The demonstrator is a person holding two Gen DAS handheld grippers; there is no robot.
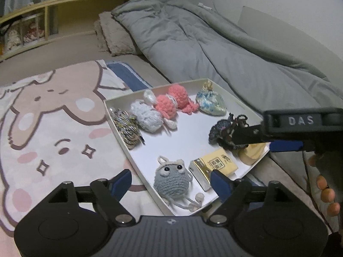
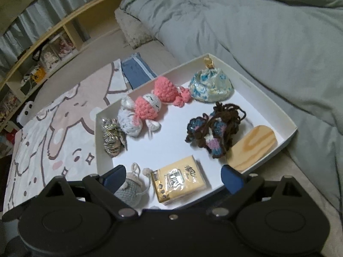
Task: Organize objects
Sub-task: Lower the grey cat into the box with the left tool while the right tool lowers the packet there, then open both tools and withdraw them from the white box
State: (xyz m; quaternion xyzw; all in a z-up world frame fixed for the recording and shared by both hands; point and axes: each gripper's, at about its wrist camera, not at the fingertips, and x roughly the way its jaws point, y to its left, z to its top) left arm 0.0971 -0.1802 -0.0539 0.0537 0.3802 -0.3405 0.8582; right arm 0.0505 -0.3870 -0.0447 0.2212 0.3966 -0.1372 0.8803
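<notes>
Right wrist — tray rim [image 2: 276, 111], bare middle

I see a white tray [image 2: 276, 115] at frame centre, holding crochet toys: pink doll [image 2: 150, 107] upper left, dark yarn doll [image 2: 214, 128] right, yellow tissue pack [image 2: 180, 182] below.

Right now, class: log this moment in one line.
left gripper: open, empty | right gripper: open, empty | white tray: holds toys

Left gripper [image 1: 170, 182]: black linkage body, silver pivot screws, blue pads. Right gripper [image 2: 172, 176]: identical, marked "DAS".
</notes>
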